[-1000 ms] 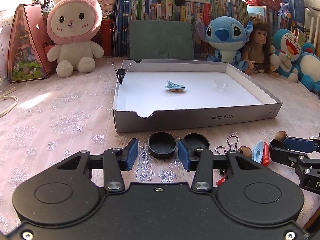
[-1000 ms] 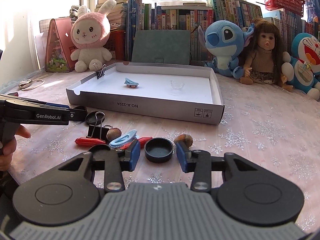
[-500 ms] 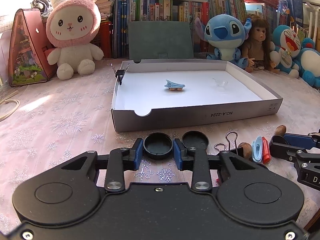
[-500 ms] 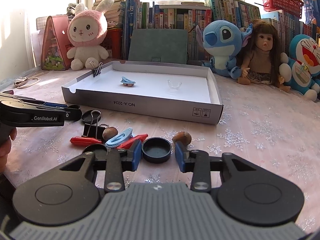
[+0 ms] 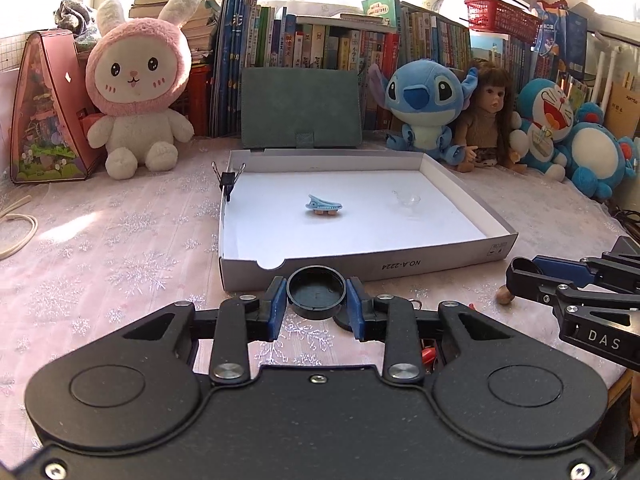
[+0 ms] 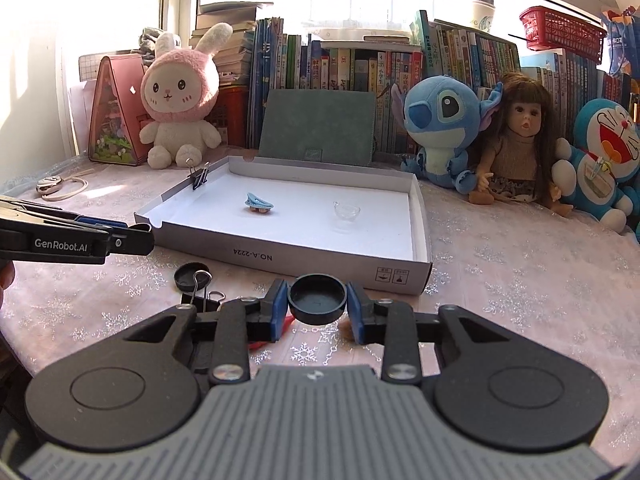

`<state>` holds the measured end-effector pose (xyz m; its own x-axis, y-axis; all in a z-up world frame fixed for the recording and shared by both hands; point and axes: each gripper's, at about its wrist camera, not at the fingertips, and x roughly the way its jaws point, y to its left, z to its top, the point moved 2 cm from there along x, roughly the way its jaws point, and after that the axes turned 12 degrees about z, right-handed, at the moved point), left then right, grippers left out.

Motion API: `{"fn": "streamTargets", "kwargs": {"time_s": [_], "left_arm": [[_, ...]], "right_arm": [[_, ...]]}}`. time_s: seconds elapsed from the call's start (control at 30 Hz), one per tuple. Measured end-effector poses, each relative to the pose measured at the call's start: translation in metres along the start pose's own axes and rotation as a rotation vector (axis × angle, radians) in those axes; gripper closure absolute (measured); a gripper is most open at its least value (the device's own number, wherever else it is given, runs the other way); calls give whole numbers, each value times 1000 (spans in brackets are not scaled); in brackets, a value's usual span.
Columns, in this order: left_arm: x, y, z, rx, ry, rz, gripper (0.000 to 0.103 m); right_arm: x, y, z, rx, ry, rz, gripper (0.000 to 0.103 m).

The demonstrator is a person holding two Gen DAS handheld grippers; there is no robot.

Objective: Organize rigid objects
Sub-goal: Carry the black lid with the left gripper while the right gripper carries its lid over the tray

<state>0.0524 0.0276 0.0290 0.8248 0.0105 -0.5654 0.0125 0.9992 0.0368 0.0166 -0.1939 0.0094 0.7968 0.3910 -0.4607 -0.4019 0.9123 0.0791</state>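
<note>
My left gripper [image 5: 316, 300] is shut on a black round cap [image 5: 316, 291] and holds it above the table, just in front of the white cardboard tray [image 5: 400, 266]. My right gripper [image 6: 318, 304] is shut on a second black cap [image 6: 318, 298], also lifted, near the tray's front wall [image 6: 280, 256]. Inside the tray lie a blue hair clip [image 5: 323, 204] and a small clear cup [image 5: 407, 200]; a black binder clip [image 5: 227, 179] grips its left wall. A third black cap [image 6: 192, 274] lies on the table.
On the table near the right gripper lie a black binder clip [image 6: 200, 294] and a nut [image 5: 505, 296], partly hidden. Plush toys, a doll [image 6: 516, 140], a green folder [image 5: 302, 108] and books line the back. The left gripper's side [image 6: 76, 240] shows at left.
Both grippers closed on their black caps and lifted them off the table, moving up and toward the tray's front wall.
</note>
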Motion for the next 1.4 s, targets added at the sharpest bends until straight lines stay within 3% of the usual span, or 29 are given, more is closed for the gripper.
{"fn": "streamTargets", "kwargs": {"time_s": [0.37,0.7,0.93,1.4], "left_arm": [[39,5,61,-26,22,-3,73],[124,8,98,-96,181,10,73],[159,11,100,-95,222,66,73],[186,13,93,-118,273,76,73]], "right_arm": [[24,-38,51,74,2,-15,65],[85,-95,82,310,118,17,65],[118,-114,88,357,172,-33,65],[159,-116,85,378,220,-89,65]]}}
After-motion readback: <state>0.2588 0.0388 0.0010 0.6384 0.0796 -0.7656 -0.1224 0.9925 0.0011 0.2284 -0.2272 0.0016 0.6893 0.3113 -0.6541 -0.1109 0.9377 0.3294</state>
